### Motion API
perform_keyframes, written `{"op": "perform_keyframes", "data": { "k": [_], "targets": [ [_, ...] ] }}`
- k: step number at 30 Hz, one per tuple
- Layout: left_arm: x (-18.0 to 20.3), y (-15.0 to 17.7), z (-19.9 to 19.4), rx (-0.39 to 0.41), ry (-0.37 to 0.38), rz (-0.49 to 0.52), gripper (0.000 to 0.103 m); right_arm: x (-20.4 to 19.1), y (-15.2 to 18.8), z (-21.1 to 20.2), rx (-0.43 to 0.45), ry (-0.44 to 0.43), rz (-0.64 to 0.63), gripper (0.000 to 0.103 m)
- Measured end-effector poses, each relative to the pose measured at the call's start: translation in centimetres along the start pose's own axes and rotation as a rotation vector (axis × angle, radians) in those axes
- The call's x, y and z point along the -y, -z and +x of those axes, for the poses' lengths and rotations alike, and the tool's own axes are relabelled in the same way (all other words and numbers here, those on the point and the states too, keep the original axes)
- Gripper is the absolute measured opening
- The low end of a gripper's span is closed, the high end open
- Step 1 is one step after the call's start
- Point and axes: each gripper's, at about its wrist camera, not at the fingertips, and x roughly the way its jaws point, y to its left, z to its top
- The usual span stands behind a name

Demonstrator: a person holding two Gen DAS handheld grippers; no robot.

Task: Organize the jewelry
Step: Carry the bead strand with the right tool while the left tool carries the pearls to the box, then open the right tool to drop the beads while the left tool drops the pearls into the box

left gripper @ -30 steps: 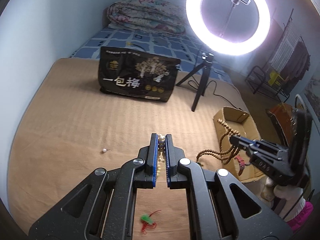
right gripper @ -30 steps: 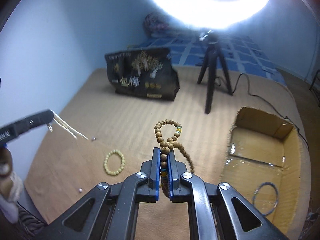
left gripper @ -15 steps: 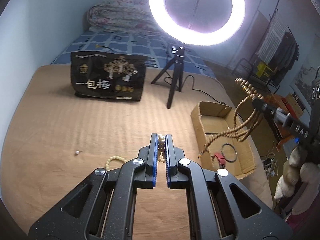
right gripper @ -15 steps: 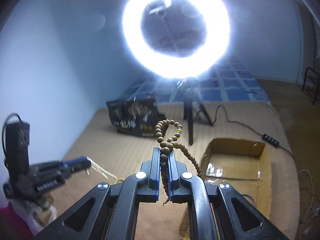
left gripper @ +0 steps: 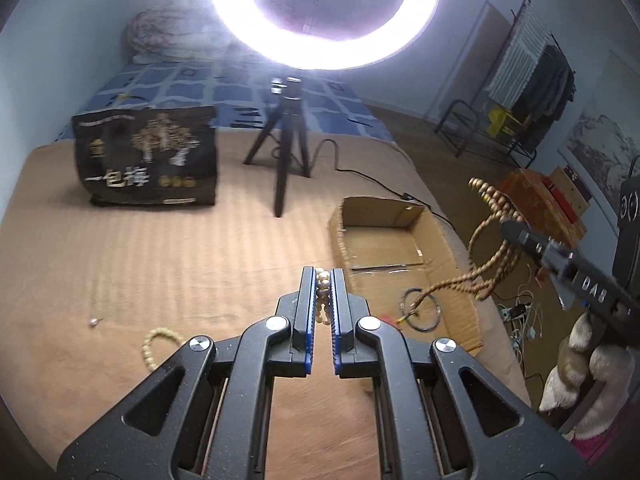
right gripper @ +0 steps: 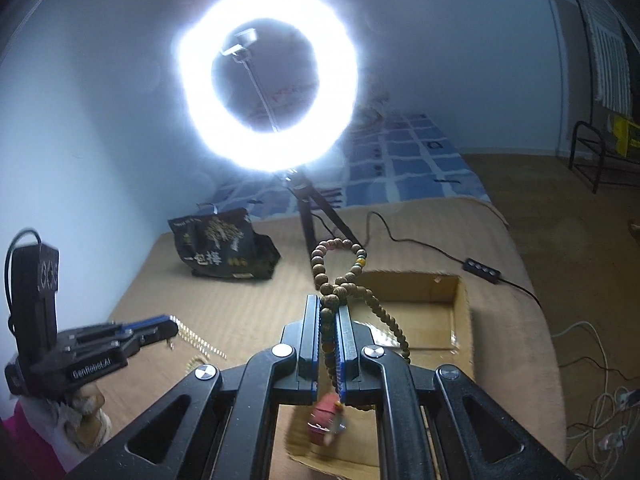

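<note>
My left gripper (left gripper: 323, 276) is shut on a strand of pale cream beads (left gripper: 322, 300), held above the tan blanket left of the cardboard box (left gripper: 440, 240). My right gripper (right gripper: 329, 304) is shut on a long brown wooden bead necklace (right gripper: 340, 268) and holds it above the box (right gripper: 464, 320); its loops hang down over the box in the left wrist view (left gripper: 480, 248). A dark ring bangle (left gripper: 420, 310) and a red item (right gripper: 326, 420) lie in the box. A cream bead bracelet (left gripper: 158, 344) and a small pearl stud (left gripper: 94, 322) lie on the blanket.
A ring light on a black tripod (left gripper: 288, 140) stands behind the box, its cable (right gripper: 420, 244) running right. A black snack bag (left gripper: 148, 160) stands at the back left. The bed's edge drops off right of the box; cables lie on the floor (left gripper: 524, 316).
Both grippers have risen and swung right toward the box. The right gripper has carried the brown necklace from beside the box to above it. Both stay shut on their beads.
</note>
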Motion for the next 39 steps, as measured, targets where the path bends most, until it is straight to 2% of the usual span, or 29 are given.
{"op": "perform_keyframes", "data": {
  "k": [13,20,27,30,33,39],
  "targets": [
    [4.9,-2.9,6.4,-0.034,0.031,0.065,0.004,4.4,2.9,0.2,-0.074,0.022,0.041,0.004],
    [6.6,-3.1,10.1,-0.075,0.040,0.075,0.004,5.8,4.4,1.1,-0.123,0.021,0.051,0.004],
    [8.0,-2.4,12.6,-0.115,0.019,0.105,0.004,7.2,5.9,2.1,-0.174,0.022,0.067,0.004],
    [8.2,-2.3,13.0,-0.121,0.010,0.108,0.004,7.6,6.2,2.2,-0.182,0.031,0.069,0.009],
    [8.2,-2.3,13.2,-0.129,-0.004,0.115,0.004,7.8,6.4,2.1,-0.179,0.040,0.073,0.029],
    [8.2,-2.3,12.8,-0.120,-0.018,0.125,0.005,7.5,6.3,2.2,-0.184,0.057,0.061,0.031]
  ]
}}
